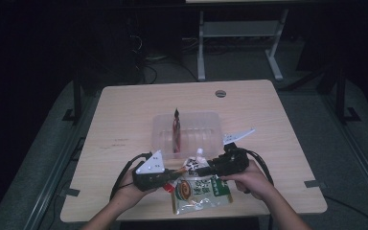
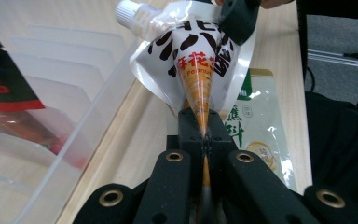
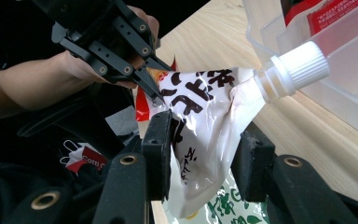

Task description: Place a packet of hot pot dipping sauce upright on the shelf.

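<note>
While the light wooden desk (image 1: 124, 110) is seen from above, a clear plastic bin (image 1: 210, 125) is found near its middle, with a dark red packet (image 1: 176, 132) stood on edge inside it. At about six o'clock from the bin, near the desk's front edge, a flat green and white pouch (image 1: 202, 190) is laid on the wood.

Just above that pouch, between the two hands, a white spouted pouch (image 1: 195, 166) with black lettering and an orange cone print is held off the desk. In the right gripper view its white screw cap (image 3: 298, 67) is pointed toward two o'clock, close to the bin's wall.

The left hand-held gripper (image 2: 204, 135) is closed tight on the thin bottom seam of the spouted pouch, the jaws being pressed together with only the film between them. The right hand-held gripper (image 3: 205, 149) is set around the pouch's fuller body; its jaws are kept partly apart, the left jaw pressing against the film, while contact at the right jaw cannot be told for certain. In the high view the left hand-held gripper is placed at about nine o'clock from the pouch and the right one at about three o'clock.
</note>
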A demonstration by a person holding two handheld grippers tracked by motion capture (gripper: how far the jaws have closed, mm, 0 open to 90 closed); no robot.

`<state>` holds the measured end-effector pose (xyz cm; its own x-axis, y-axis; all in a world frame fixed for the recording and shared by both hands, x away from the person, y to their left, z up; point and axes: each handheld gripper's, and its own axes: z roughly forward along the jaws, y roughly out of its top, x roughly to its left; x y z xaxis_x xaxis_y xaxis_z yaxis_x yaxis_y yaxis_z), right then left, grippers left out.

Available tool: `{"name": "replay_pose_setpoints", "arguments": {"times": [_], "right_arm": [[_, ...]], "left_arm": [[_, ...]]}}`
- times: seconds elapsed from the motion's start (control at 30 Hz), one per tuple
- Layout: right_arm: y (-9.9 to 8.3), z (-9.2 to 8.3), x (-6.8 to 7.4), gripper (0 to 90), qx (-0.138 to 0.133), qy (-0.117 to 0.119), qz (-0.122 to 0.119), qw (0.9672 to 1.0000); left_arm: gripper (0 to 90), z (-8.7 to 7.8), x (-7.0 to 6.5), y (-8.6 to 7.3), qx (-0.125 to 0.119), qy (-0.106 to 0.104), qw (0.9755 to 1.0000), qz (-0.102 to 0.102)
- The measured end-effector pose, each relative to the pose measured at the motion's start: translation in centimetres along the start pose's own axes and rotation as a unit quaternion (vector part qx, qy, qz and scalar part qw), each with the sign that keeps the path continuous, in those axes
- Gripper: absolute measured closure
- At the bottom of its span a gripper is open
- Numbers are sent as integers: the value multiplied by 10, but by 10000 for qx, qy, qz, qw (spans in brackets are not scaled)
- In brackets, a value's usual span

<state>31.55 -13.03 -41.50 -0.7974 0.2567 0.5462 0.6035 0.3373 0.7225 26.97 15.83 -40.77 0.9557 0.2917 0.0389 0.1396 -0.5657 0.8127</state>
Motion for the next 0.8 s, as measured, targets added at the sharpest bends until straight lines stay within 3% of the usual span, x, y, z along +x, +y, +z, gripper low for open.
{"name": "replay_pose_setpoints", "arguments": {"times": [0.27,0.43,0.6,0.8], "right_arm": [[0,-2,2,752,32,-40,1,10000],[1,-2,6,832,48,-130,-246,9996],[4,-6,13,882,10,-217,-463,9987],[7,-13,18,895,30,-276,-758,9967]], "left_arm": [[882,9,-1,-4,215,-206,9995,107],[864,15,-3,-4,398,-245,9987,203],[800,17,-1,-4,319,-296,9990,68],[590,11,8,-8,176,-323,9990,-245]]}}
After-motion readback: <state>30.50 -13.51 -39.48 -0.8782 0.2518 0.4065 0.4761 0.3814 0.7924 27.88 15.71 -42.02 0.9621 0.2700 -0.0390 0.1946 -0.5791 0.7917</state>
